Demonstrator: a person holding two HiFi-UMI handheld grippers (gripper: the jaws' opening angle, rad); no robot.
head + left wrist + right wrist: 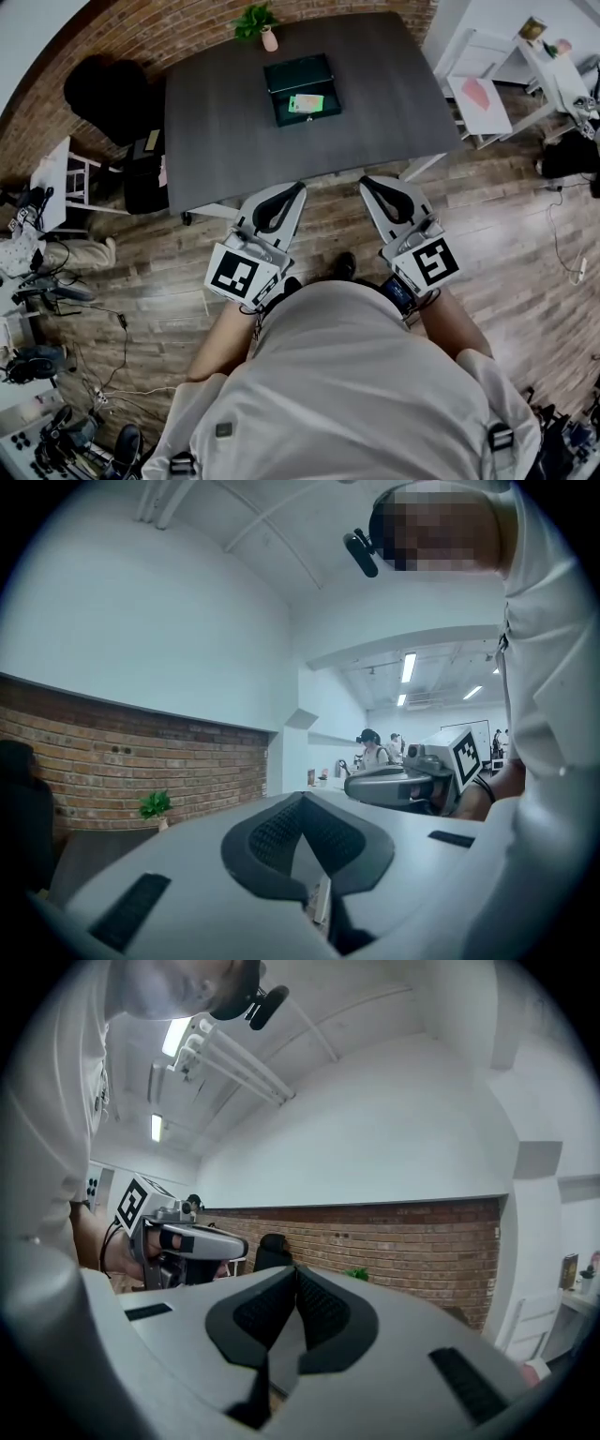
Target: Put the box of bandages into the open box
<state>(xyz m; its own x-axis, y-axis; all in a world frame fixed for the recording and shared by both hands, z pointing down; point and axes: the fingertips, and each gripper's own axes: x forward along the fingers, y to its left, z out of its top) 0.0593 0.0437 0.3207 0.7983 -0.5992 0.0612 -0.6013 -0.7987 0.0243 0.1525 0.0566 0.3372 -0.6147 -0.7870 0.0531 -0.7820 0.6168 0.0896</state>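
Holds left gripper [298, 187] and right gripper [366, 180] low by the body, short of the table [216, 141]. Both clenched shut, nothing between the pads. Points both forward. Finds the open box [298, 73] well ahead, almost straight off the left claw, ahead and leftward of the right. Shows the box of bandages [307, 103] seemingly already lying inside it, long axis crosswise to the claws' line. Probably favours the left as nearer.
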